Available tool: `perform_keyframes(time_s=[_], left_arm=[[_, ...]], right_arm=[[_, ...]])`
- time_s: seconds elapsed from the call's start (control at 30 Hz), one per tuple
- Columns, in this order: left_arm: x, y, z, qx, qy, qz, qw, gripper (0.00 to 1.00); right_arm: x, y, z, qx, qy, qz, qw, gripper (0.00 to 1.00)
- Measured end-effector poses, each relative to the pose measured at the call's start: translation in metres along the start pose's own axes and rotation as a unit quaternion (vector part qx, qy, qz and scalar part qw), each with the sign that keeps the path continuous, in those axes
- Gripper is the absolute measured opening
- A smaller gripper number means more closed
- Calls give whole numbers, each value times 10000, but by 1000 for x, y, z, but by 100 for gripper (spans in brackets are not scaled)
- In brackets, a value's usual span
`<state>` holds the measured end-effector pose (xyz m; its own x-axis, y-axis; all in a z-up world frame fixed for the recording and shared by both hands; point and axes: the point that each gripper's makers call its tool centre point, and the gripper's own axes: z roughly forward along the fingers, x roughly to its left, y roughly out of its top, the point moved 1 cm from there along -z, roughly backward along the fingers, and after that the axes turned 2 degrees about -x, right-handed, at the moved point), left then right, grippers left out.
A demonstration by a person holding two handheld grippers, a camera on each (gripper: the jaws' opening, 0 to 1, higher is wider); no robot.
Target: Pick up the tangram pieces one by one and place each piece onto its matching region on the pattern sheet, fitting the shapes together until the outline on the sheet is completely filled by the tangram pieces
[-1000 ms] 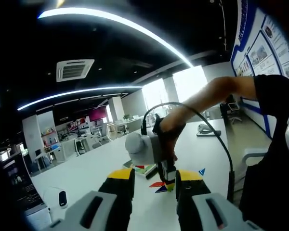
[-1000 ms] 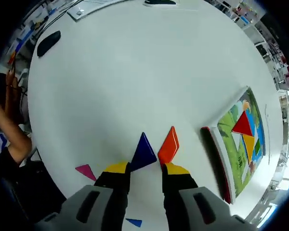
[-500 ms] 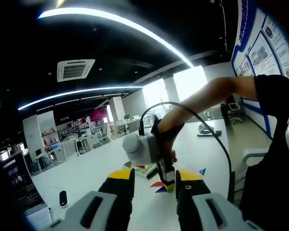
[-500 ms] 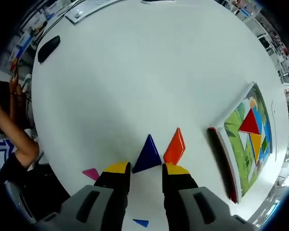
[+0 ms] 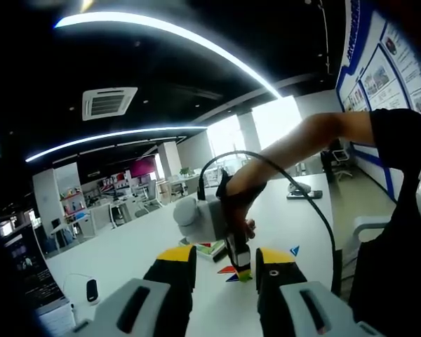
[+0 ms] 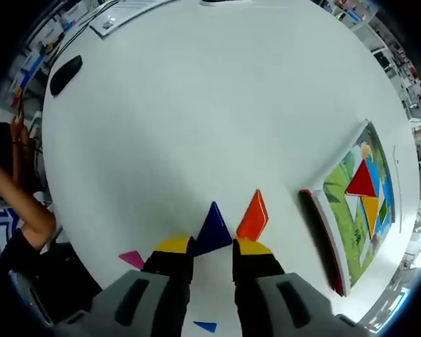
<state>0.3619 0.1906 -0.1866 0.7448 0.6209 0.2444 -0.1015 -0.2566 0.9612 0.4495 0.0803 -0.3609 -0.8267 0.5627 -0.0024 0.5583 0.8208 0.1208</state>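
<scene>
The right gripper point(image 6: 203, 254) stood over the white table point(image 6: 196, 105), its jaws a little apart with the base of the dark blue triangle point(image 6: 212, 230) between their yellow tips; whether they touched it could not be told. The orange parallelogram point(image 6: 253, 216) lay just beside the triangle, a pink piece point(image 6: 132, 259) and a small blue piece point(image 6: 205, 326) nearer the person. The sheet point(image 6: 358, 210), tilted up at the table's far side, already carried a red triangle point(image 6: 361, 180) and a yellow triangle point(image 6: 371, 208), with white regions unfilled. In the left gripper view the left gripper point(image 5: 224, 270) was held open and empty, clear of the work; beyond it the right gripper point(image 5: 241, 265) pointed down at the pieces by the sheet point(image 5: 209, 248). The step in hand appeared to be the pickup of the blue triangle. The next move would call for closing on its edges, lifting it clear of the parallelogram, and carrying it to its matching region on the sheet.
</scene>
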Motion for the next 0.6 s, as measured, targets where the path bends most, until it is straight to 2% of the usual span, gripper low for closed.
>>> perform_keyframes(time_s=[0.37, 0.6], left_arm=[[-1, 1, 0, -13, -2, 22, 10000, 35], [0, 1, 0, 0, 0, 3, 10000, 35]], right_arm=[[-1, -1, -3, -6, 2, -169, 9999, 20], [-2, -7, -3, 32, 47, -499, 9987, 20]])
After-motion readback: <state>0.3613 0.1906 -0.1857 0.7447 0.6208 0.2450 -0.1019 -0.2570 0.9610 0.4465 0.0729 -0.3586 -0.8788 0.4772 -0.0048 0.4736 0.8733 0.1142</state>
